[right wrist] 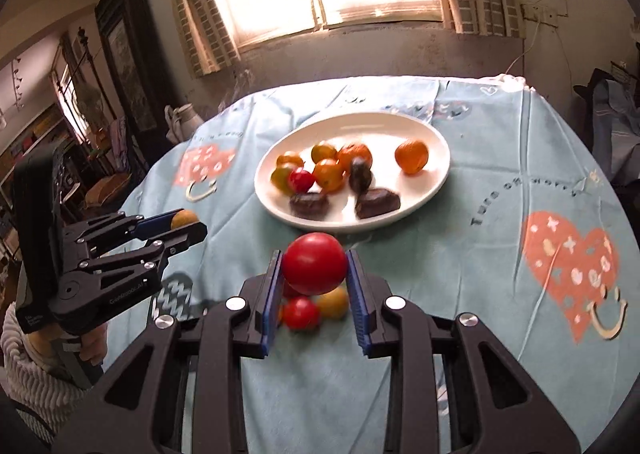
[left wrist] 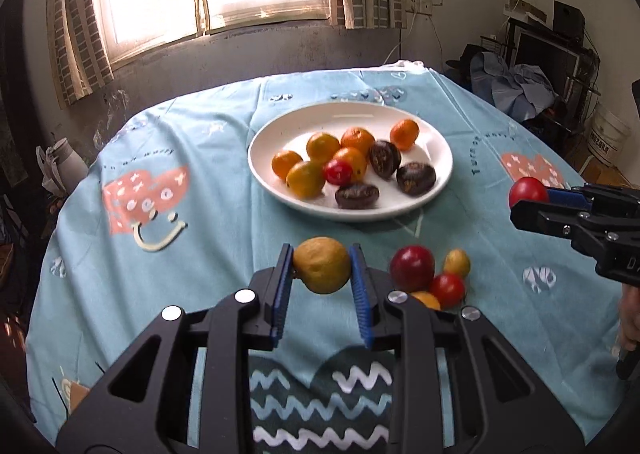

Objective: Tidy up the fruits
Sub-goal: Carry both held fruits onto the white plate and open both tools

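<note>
A white plate [left wrist: 276, 129] holds several orange fruits, one small red fruit and three dark brown ones; it also shows in the right wrist view [right wrist: 436, 141]. My left gripper [left wrist: 322, 270] is shut on a yellow-orange fruit [left wrist: 322, 270], held above the cloth in front of the plate. My right gripper [right wrist: 314, 264] is shut on a red fruit [right wrist: 314, 264], also held in front of the plate. A small cluster of loose fruits [left wrist: 430, 278] lies on the cloth between the grippers, red and yellow ones, and shows under the right gripper [right wrist: 316, 308].
The round table has a light blue cloth [left wrist: 180, 254] with heart prints. A window and wall stand behind it. A thermos and bag [left wrist: 60, 165] sit off the left edge, shelves and a bucket [left wrist: 604, 137] off the right.
</note>
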A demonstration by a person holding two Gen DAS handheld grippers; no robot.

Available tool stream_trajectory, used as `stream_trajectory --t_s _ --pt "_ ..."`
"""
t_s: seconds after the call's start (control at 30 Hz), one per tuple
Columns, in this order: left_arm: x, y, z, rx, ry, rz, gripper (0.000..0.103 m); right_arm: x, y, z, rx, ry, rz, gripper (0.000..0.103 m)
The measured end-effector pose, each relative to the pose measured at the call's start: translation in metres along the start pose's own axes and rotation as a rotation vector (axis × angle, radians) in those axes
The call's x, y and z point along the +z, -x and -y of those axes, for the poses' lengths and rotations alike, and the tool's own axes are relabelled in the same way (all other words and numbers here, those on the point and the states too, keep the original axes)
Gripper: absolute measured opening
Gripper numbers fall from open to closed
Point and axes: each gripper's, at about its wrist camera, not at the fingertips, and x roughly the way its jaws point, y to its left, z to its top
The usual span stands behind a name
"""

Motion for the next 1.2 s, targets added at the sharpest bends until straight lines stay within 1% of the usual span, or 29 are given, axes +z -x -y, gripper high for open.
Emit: stream_trajectory --t_s 0.07,0.13,0.2,0.3,0.37,0.43,0.47,0.5,0.53,0.57,0.67,0.7,0.77,0.83,0.87,0.9,0.97,1.03,1.13,1.2 --pt "0.021 -0.012 0.004 -0.009 0.018 0.006 0.028 0.021 -0.007 0.01 -0.022 -0.029 0.021 0.031" --pt "0.034 -0.03 0.01 -0.012 0.021 0.003 0.028 0.033 -0.023 0.021 -0.017 -0.065 0.012 0.031" --pt "0.039 -0.051 0.016 -0.003 0.02 -0.009 0.028 0.039 -0.042 0.032 -0.021 -0.099 -0.005 0.031" --pt "0.042 -0.078 0.02 -0.013 0.027 -0.048 0.029 0.042 -0.071 0.044 -0.039 -0.133 -0.04 0.031" --pt "0.043 -0.09 0.023 -0.018 0.016 -0.054 0.029 0.045 -0.087 0.051 -0.038 -0.157 -0.053 0.031" --pt "0.042 -0.097 0.022 -0.028 0.02 -0.057 0.029 0.046 -0.097 0.057 -0.02 -0.185 -0.054 0.032" --pt "0.042 -0.099 0.022 -0.025 0.024 -0.052 0.033 0.047 -0.101 0.059 -0.002 -0.196 -0.058 0.032" --pt "0.042 -0.1 0.021 -0.013 0.026 -0.042 0.052 0.048 -0.104 0.062 0.003 -0.204 -0.07 0.046" --pt "0.041 -0.098 0.019 0.003 0.026 -0.027 0.06 0.048 -0.104 0.064 0.0 -0.21 -0.069 0.064" --pt "0.039 -0.095 0.018 0.016 0.028 -0.011 0.066 0.047 -0.1 0.064 -0.003 -0.21 -0.041 0.064" --pt "0.035 -0.088 0.01 0.019 0.041 -0.014 0.068 0.051 -0.08 0.061 0.004 -0.208 0.021 0.064" --pt "0.032 -0.085 0.006 0.026 0.054 -0.014 0.072 0.052 -0.072 0.059 0.021 -0.212 0.039 0.064" --pt "0.024 -0.077 0.0 0.048 0.078 -0.016 0.076 0.05 -0.052 0.052 0.047 -0.209 0.065 0.064" --pt "0.013 -0.067 -0.004 0.054 0.095 -0.018 0.077 0.042 -0.034 0.045 0.065 -0.195 0.076 0.067" --pt "0.007 -0.062 -0.004 0.055 0.1 -0.018 0.081 0.034 -0.026 0.043 0.069 -0.195 0.083 0.069" --pt "0.0 -0.057 -0.003 0.06 0.098 -0.016 0.084 0.025 -0.018 0.043 0.067 -0.2 0.09 0.071" --pt "-0.011 -0.049 0.004 0.079 0.077 -0.007 0.086 0.006 -0.006 0.045 0.058 -0.217 0.106 0.072" --pt "-0.02 -0.043 0.014 0.086 0.044 -0.006 0.088 -0.007 -0.001 0.049 0.033 -0.234 0.099 0.075" --pt "-0.022 -0.042 0.025 0.091 0.01 0.002 0.089 -0.016 0.0 0.058 0.021 -0.27 0.08 0.075" --pt "-0.022 -0.044 0.03 0.073 -0.002 0.001 0.09 -0.016 -0.001 0.063 0.037 -0.3 0.076 0.075"
